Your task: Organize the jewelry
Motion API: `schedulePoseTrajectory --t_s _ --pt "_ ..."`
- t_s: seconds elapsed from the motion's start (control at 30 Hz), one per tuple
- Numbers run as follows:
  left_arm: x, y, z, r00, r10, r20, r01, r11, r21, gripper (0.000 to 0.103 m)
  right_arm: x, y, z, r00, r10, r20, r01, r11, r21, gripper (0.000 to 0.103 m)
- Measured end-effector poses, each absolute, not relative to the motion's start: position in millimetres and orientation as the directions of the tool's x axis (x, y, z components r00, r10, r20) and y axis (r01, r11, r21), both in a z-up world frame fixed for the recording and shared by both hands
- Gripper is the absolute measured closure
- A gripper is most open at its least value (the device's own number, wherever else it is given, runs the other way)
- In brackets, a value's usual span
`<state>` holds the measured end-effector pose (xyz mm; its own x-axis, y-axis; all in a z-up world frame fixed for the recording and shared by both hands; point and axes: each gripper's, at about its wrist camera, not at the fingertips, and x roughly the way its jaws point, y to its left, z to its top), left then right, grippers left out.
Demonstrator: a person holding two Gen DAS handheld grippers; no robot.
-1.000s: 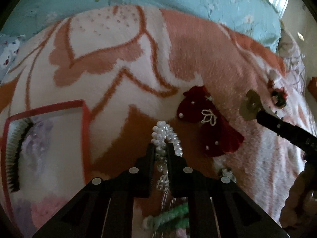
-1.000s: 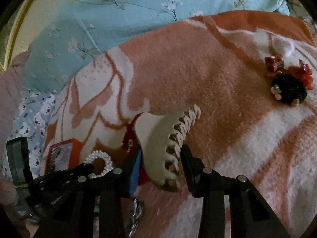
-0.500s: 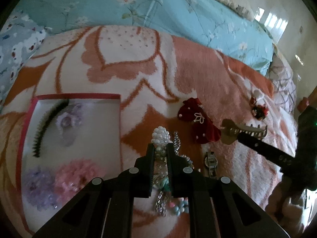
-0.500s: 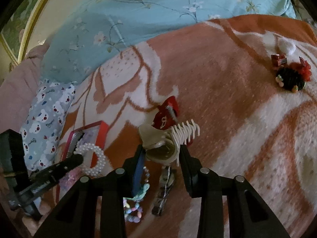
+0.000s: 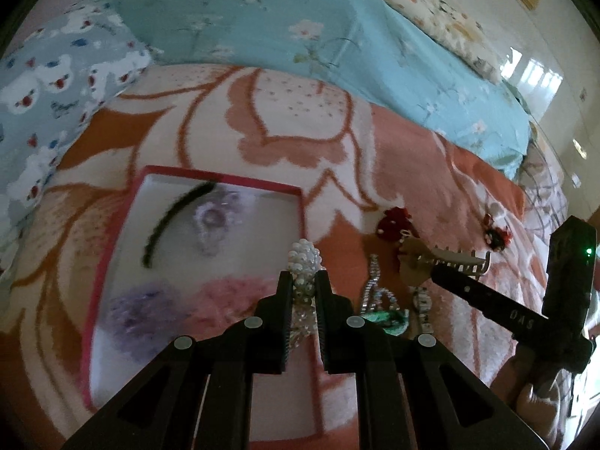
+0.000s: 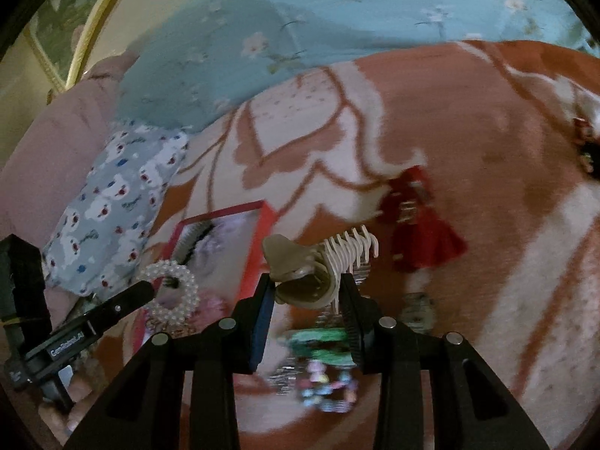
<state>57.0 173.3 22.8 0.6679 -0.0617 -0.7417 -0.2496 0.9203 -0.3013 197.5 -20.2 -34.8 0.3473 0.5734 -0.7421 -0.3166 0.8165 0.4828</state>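
The left tongs (image 5: 303, 281) pinch the light, floppy white pearl-bead bracelet (image 5: 304, 258) narrowly by its band, while the right tongs (image 6: 305, 292) clamp the stiff, brittle-looking beige plastic claw hair clip (image 6: 318, 266) at its hinge.

The right gripper (image 6: 305, 288) is gripping a beige claw clip (image 6: 318, 266) above the orange-and-white blanket (image 6: 468, 120). At lower left the left gripper (image 6: 150, 290) is pinching a pearl bracelet (image 6: 173, 292) (looped in a ring) near the red-rimmed box (image 6: 258, 247). A red bow (image 6: 420, 221) is lying beyond the clip, and blurred beaded pieces (image 6: 322, 367) are lying beneath it.
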Motion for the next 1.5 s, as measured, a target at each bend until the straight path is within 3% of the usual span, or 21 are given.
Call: schedulePoseTrajectory --t_s 0.4,0.8,1.5 --pt "20.5 228.9 19.9 0.668 -0.011 -0.744 -0.353 0.876 -0.329 0.093 179.5 72.8 -39.6 0.267 0.647 -0.715 -0.428 0.744 0.513 0.068" --pt "33.0 269.4 -23.6 0.625 -0.051 -0.779 -0.417 0.822 -0.389 0.093 177.6 116.2 -64.3 0.261 0.623 -0.737 -0.462 0.751 0.471 0.070" --pt "46.6 283.7 -61.9 0.585 -0.059 -0.809 -0.459 0.798 -0.390 0.092 153.5 134.8 -67.1 0.413 0.535 -0.737 -0.587 0.775 0.235 0.070"
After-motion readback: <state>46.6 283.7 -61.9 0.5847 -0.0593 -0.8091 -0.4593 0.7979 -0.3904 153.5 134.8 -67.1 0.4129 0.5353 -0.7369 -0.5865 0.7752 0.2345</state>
